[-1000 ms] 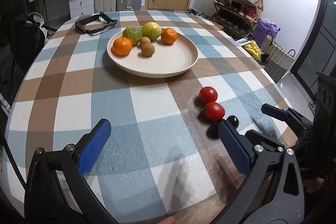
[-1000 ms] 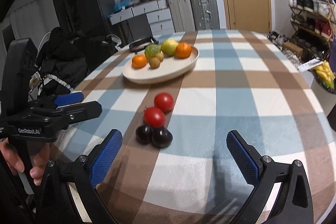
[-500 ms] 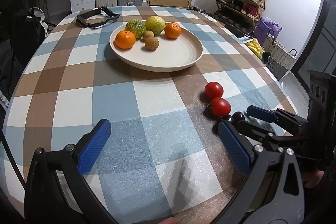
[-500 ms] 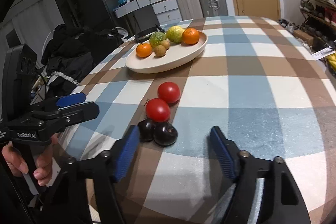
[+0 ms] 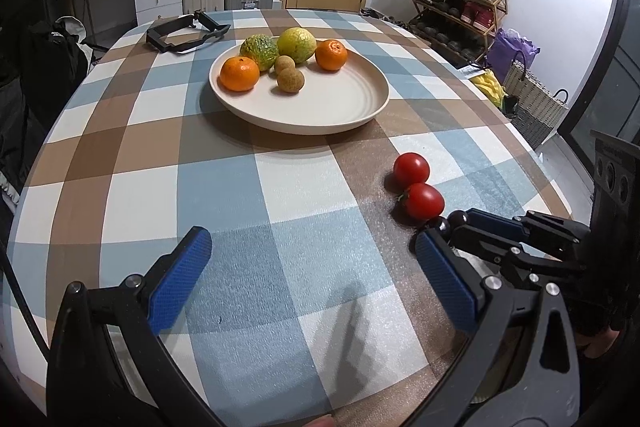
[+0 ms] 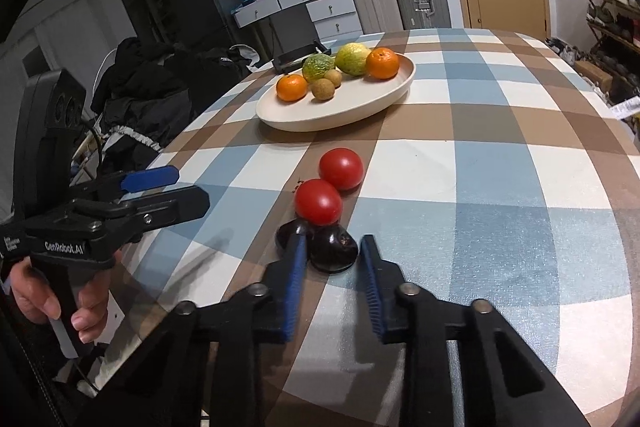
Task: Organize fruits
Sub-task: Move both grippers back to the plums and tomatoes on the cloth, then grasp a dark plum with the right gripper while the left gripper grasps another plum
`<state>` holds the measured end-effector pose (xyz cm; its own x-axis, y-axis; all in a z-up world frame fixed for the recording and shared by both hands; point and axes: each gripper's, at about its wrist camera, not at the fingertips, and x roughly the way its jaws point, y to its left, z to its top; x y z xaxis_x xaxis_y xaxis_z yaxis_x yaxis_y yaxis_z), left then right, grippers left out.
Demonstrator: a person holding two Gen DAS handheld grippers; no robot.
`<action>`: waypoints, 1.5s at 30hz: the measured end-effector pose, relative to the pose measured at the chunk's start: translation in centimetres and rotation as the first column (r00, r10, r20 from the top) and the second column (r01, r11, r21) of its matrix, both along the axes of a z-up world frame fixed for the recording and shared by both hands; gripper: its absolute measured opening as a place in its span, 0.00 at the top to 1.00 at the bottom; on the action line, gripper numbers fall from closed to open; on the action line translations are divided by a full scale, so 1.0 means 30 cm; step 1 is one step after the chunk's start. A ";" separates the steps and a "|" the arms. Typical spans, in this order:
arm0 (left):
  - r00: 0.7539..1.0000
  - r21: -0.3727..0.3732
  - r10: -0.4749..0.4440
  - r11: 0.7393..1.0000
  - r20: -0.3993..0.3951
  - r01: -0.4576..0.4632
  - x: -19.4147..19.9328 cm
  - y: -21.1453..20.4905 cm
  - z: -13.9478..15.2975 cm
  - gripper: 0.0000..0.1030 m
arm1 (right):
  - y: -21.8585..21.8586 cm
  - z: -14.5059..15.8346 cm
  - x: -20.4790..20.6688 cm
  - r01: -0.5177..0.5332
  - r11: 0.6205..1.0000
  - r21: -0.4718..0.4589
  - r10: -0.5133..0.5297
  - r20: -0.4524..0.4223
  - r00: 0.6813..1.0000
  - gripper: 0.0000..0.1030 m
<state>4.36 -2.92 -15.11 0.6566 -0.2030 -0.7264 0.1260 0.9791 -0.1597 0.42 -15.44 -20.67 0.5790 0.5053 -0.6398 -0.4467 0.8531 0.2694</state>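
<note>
The right tongs (image 6: 333, 263) have narrowed and come forward since the earlier frames, and their blue pads now flank the nearer dark plum (image 6: 333, 250); whether the pads already press on it cannot be told, though a thin gap shows on the right side. A second dark plum (image 6: 289, 233) lies touching it on the left, partly behind the left pad. Two red tomatoes (image 6: 319, 202) sit just beyond the plums, touching each other, near the surface's right edge as the left wrist view shows it.

Farther toward the middle of the checked surface (image 5: 224, 187) stands a cream plate (image 5: 340, 107) holding two oranges (image 5: 239, 73), a green fruit (image 5: 259, 51), a yellow-green fruit (image 5: 297, 45) and two small brown fruits (image 5: 291, 80), all gathered at the plate's far side.

The left tongs (image 5: 312, 275) hover over the near edge of the surface, released and wide apart, holding nothing. A black frame-like object (image 5: 180, 35) lies at the far left corner of the surface.
</note>
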 end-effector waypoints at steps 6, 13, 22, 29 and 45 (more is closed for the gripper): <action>1.000 0.001 -0.004 1.000 0.001 0.004 -0.002 -0.006 0.001 0.01 | -0.015 0.001 -0.008 0.020 1.000 0.013 -0.020 0.010 1.000 0.76; 0.999 -0.018 -0.036 0.999 -0.015 0.036 0.001 -0.046 0.004 0.01 | -0.073 0.022 -0.023 0.081 0.996 0.044 -0.083 0.036 0.996 0.76; 0.990 -0.050 -0.134 0.990 -0.052 0.132 0.029 -0.171 -0.011 0.01 | -0.159 0.067 -0.040 0.149 0.986 0.074 -0.155 0.079 0.985 0.76; 0.979 -0.044 -0.179 0.984 -0.093 0.175 0.057 -0.246 -0.036 0.20 | -0.209 0.094 -0.058 0.162 0.983 0.088 -0.171 0.109 0.979 0.76; 0.959 -0.102 -0.243 0.968 -0.144 0.230 0.055 -0.249 -0.036 0.79 | -0.208 0.078 -0.057 0.141 0.985 0.102 -0.150 0.086 0.985 0.76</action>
